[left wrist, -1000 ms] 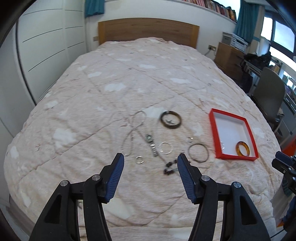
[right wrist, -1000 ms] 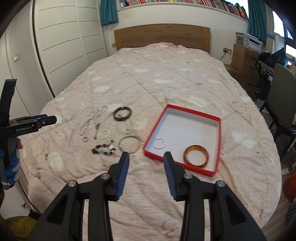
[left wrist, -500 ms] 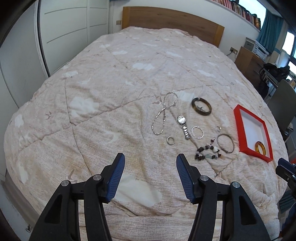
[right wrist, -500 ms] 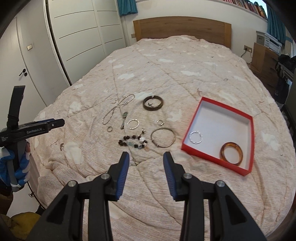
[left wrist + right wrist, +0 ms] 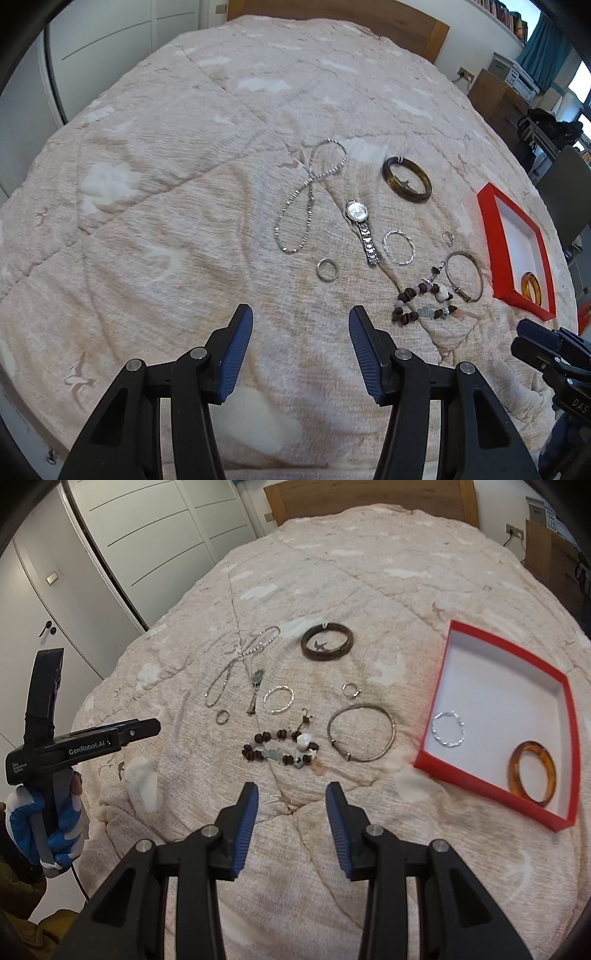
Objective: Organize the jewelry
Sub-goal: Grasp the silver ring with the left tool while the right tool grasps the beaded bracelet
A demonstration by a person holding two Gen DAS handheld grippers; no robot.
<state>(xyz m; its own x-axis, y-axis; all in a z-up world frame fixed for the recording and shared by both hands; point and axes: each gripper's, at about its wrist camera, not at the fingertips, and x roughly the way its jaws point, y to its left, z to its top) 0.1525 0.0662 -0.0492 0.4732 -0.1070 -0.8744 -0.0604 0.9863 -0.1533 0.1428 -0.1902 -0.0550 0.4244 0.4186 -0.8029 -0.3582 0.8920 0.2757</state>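
Note:
Loose jewelry lies on a beige quilt: a silver chain [image 5: 308,192], a watch [image 5: 362,229], a dark bangle [image 5: 406,179], a small ring [image 5: 327,268], a twisted silver hoop [image 5: 398,246], a beaded bracelet [image 5: 282,751] and a thin silver bangle [image 5: 362,736]. A red box [image 5: 484,777] holds an amber bangle [image 5: 532,773] and a silver bracelet [image 5: 448,733]. My left gripper [image 5: 301,323] hovers short of the ring, jaws closing with nothing between them. Just short of the beaded bracelet, my right gripper [image 5: 291,799] stands open and empty.
White wardrobe doors [image 5: 147,546] stand to the left of the bed, with a wooden headboard [image 5: 369,496] at the far end. A chair [image 5: 565,192] and a wooden cabinet [image 5: 495,96] stand beyond the bed's right side. A gloved hand [image 5: 37,819] holds the left gripper.
Both grippers have come down and closer to the quilt, so the jewelry looks larger. The left view has swung leftward, away from the red box. The left jaws have narrowed slightly.

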